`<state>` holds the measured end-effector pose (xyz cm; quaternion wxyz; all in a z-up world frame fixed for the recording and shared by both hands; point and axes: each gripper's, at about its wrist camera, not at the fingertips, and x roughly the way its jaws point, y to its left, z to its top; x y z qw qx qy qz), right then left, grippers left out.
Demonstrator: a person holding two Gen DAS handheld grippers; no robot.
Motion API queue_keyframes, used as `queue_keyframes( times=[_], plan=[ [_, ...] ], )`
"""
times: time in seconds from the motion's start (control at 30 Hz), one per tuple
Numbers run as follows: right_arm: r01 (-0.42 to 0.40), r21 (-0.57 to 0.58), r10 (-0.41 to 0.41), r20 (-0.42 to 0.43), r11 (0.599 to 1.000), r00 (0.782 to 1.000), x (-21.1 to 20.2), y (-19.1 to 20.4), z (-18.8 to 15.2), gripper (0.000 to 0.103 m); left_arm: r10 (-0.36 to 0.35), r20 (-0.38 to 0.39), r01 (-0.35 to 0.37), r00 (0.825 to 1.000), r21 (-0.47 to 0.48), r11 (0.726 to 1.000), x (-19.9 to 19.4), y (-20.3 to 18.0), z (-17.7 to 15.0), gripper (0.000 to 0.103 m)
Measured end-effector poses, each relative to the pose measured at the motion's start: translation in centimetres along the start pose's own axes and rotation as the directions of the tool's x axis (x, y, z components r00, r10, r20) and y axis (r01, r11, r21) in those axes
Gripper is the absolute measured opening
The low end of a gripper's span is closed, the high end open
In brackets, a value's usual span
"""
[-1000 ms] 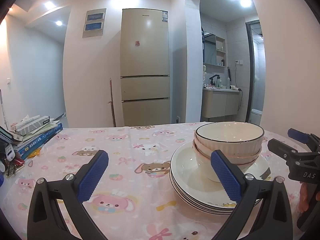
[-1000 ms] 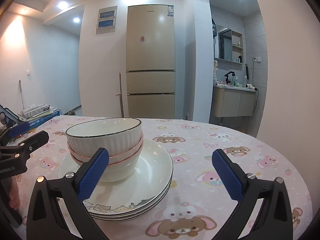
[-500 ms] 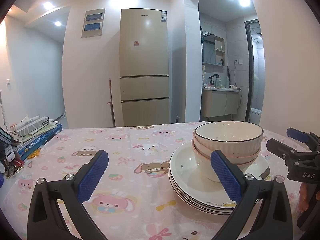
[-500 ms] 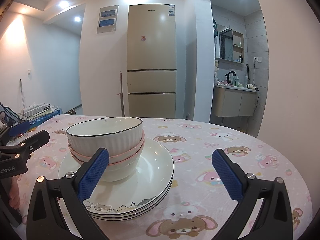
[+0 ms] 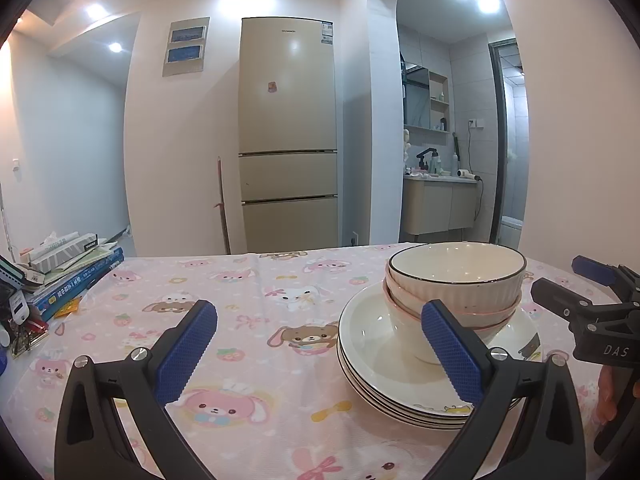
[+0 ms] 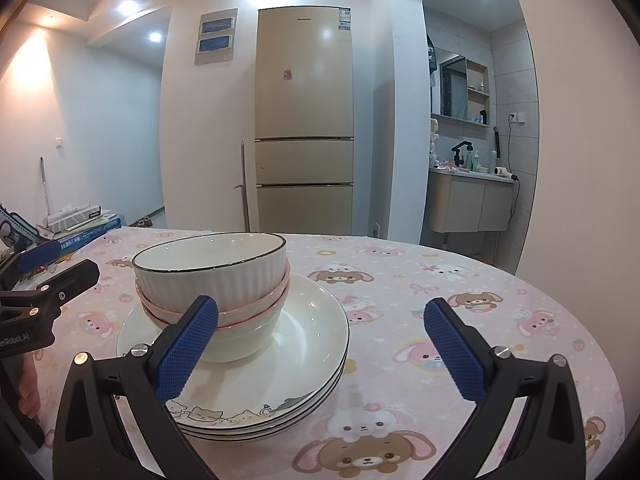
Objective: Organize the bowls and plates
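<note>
Several white plates [image 5: 368, 364] [image 6: 312, 332] lie stacked on the pink cartoon tablecloth. On them stands a nest of bowls, with a ribbed white bowl with a dark rim [image 5: 456, 280] [image 6: 216, 272] on top and pink-rimmed bowls [image 6: 256, 308] under it. My left gripper [image 5: 320, 352] is open, to the left of the stack and near the table's front, holding nothing. My right gripper [image 6: 322, 340] is open too, to the right of the stack, its left pad in front of the bowls. Each gripper shows in the other's view, the right gripper [image 5: 576, 292] at far right, the left gripper [image 6: 48, 268] at far left.
A pile of books [image 5: 76, 268] [image 6: 86, 228] and small clutter [image 5: 16, 320] sit at the table's left edge. A beige fridge [image 5: 288, 140] stands against the far wall, with a washbasin alcove [image 5: 440, 196] to its right. The round table's edge [image 6: 560, 304] curves on the right.
Both views drift only slightly; the stack and the grippers stay as they were, both open.
</note>
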<state>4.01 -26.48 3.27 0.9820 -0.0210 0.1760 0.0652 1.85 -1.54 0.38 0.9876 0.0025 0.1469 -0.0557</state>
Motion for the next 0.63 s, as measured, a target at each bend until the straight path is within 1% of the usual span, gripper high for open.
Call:
queue_keyframes(
  times=[0.63],
  plan=[
    [-0.002, 0.005, 0.002, -0.006, 1.0, 1.0, -0.03, -0.13, 0.0, 0.103, -0.001, 0.0, 0.001, 1.0, 0.0, 1.0, 0.0, 0.06, 0.0, 0.103]
  ],
)
